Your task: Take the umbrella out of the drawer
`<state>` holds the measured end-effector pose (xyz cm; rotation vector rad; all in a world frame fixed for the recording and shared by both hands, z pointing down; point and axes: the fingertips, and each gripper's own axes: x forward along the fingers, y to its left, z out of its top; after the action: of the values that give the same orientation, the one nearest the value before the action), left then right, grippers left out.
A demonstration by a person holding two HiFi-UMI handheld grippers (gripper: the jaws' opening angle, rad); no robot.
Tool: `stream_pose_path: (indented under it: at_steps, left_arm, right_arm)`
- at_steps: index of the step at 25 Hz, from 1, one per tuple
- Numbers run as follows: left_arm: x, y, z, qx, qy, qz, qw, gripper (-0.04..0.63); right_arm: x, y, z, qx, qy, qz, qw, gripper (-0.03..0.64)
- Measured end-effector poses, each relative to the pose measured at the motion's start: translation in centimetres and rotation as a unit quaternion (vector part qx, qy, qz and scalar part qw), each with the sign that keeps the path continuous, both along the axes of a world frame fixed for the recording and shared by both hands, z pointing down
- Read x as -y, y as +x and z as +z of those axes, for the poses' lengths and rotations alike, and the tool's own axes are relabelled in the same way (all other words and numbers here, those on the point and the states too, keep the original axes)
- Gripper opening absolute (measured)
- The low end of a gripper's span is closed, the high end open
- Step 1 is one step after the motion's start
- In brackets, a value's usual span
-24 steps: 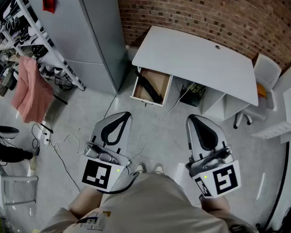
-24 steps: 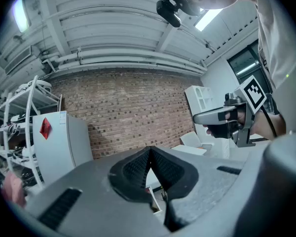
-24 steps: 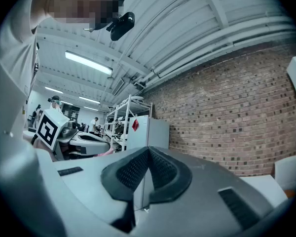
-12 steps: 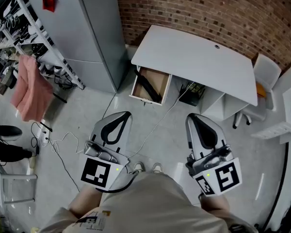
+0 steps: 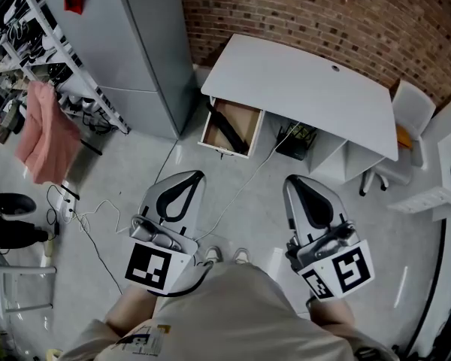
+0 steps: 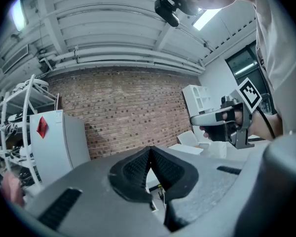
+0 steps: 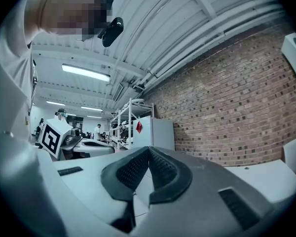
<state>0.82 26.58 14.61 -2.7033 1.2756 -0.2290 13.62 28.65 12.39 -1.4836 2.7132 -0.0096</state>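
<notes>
The white desk (image 5: pixel 308 89) stands against the brick wall, with its wooden drawer (image 5: pixel 231 126) pulled open at the left end. A long black umbrella (image 5: pixel 225 131) lies slantwise inside the drawer. Both grippers are held level over the floor, well short of the desk. My left gripper (image 5: pixel 189 177) is shut with nothing in it, its black pads meeting at the tip (image 6: pixel 149 149). My right gripper (image 5: pixel 298 182) is likewise shut and empty (image 7: pixel 148 149). Each gripper shows in the other's view: the right gripper (image 6: pixel 227 117), the left gripper (image 7: pixel 64 139).
A tall grey cabinet (image 5: pixel 131 51) stands left of the desk. Metal shelving with a pink cloth (image 5: pixel 49 130) is further left. White cables (image 5: pixel 98 216) trail over the floor toward the desk. A black crate (image 5: pixel 296 138) sits under the desk; a white chair (image 5: pixel 410 115) is at the right.
The desk and open drawer have shifted slightly up and left in the head view. Both grippers keep the same pose and stay shut.
</notes>
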Motion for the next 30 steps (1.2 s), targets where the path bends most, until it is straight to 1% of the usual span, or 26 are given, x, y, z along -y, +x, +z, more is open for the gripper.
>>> stream_pose_path:
  at_steps: [4,9,12,18,21,25,27,30]
  left_arm:
    - [-0.4,0.2,0.0,-0.003,-0.003,-0.004,1.0000,0.008]
    - [-1.0,1.1,-0.3,0.006,0.004,-0.013,0.9999,0.008]
    - [-1.3,1.7,-0.2,0.006,0.002,-0.017,0.9998,0.008]
    - [-2.1,3.1,-0.2,0.000,0.003,-0.031,0.9995,0.008]
    - [-2.7,3.7,0.0,-0.003,0.003,-0.038,0.9993,0.008]
    - [-3.2,4.0,0.0,-0.016,0.002,-0.056,0.9983,0.008]
    - [-3.4,4.5,-0.3,-0.018,0.010,-0.055,0.9983,0.008]
    - [-3.9,5.1,-0.3,-0.008,0.017,-0.049,0.9986,0.008]
  right_arm:
    - [-0.6,0.2,-0.1,0.009,0.004,-0.009,1.000,0.008]
    - [-0.9,1.0,0.1,0.009,0.002,-0.013,1.000,0.008]
    - [-1.1,1.7,0.4,0.012,-0.001,-0.013,1.000,0.008]
    - [-1.8,3.2,0.9,0.011,-0.004,-0.026,1.000,0.008]
    - [-2.5,3.4,1.2,0.006,-0.002,-0.043,0.999,0.008]
    - [-3.1,3.6,1.9,0.007,0.001,-0.056,0.998,0.008]
    - [-3.4,3.7,2.2,0.011,-0.003,-0.059,0.998,0.008]
    - [-3.6,3.8,2.4,0.009,-0.003,-0.066,0.998,0.008]
